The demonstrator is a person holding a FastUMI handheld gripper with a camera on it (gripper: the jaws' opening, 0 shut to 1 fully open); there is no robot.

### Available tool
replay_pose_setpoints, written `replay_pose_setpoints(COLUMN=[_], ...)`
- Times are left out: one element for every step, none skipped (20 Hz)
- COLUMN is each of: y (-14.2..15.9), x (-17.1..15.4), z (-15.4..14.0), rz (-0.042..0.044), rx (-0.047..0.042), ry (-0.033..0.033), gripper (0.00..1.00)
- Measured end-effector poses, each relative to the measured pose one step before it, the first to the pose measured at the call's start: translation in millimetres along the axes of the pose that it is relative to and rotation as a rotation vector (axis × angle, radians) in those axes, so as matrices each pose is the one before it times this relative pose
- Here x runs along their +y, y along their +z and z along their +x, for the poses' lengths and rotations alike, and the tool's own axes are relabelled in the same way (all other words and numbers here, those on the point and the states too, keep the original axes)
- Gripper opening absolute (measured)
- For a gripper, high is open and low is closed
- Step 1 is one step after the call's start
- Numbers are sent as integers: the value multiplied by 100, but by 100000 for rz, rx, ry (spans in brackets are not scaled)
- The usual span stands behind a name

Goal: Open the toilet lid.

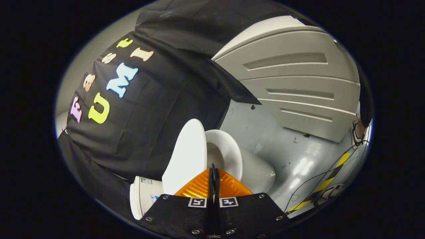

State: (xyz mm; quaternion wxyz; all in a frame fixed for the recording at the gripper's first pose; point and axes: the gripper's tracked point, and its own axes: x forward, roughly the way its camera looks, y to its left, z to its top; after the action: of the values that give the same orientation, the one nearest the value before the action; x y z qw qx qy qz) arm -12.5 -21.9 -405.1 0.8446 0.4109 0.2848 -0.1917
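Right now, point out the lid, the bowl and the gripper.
lid [186,156]: gripper view, its flat white face.
bowl [229,149]: gripper view, its rim.
gripper [213,172]: gripper view, between the closed fingertips.

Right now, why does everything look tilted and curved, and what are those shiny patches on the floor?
In the gripper view, the fisheye lens bends straight lines, so the slatted panel bows; the camera is rolled, so the toilet with its raised lid leans sideways. Overhead light glares off the grey floor. The gripper fingers sit closed together, sharp.
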Motion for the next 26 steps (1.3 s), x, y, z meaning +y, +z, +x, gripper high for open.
replay_pose_setpoints(y=[343,375,374,282,360,345,334,276,318,166,295,245,407,199,313,258,296,354,383,274,286,151,109,194,355,312], x=[776,690,694,686,800,810,855,792,804,676,679,648,632,670,710,588,578,692,784,645,621,386,343,483,554,517], z=[-314,-395,-390,-427,-380,-441,-383,-386,-287,-303,-282,-155,-233,-198,-345,-147,-245,-251,-238,-237,-217,-160,-127,-154,-107,-129], rz=[-3917,-3110,-2217,-1799,-1522,-1613,-1487,-1876,-2270,-2170,-2536,-2560,-2840,-2967,-3066,-2314,-1558,-1883,-2091,-2302,-2580,-2713,-2684,-2794,-2643,-2506], rx=[-1048,-744,-787,-672,-1157,-1222,-1239,-1198,-1056,-882,-876,-1035,-1078,-845,-1060,-972,-490,-780,-773,-893,-701,-554,-501,-412,-926,-580], ry=[-123,-295,-409,-177,175,503,703,732,627,489,523,441,392,581,714,454,79,343,565,559,281,-361,-401,-185,162,185], gripper=[0,0,0,0,0,0,0,0,0,0,0,0,0,0,0,0,0,0,0,0,0,0,0,0,0,0])
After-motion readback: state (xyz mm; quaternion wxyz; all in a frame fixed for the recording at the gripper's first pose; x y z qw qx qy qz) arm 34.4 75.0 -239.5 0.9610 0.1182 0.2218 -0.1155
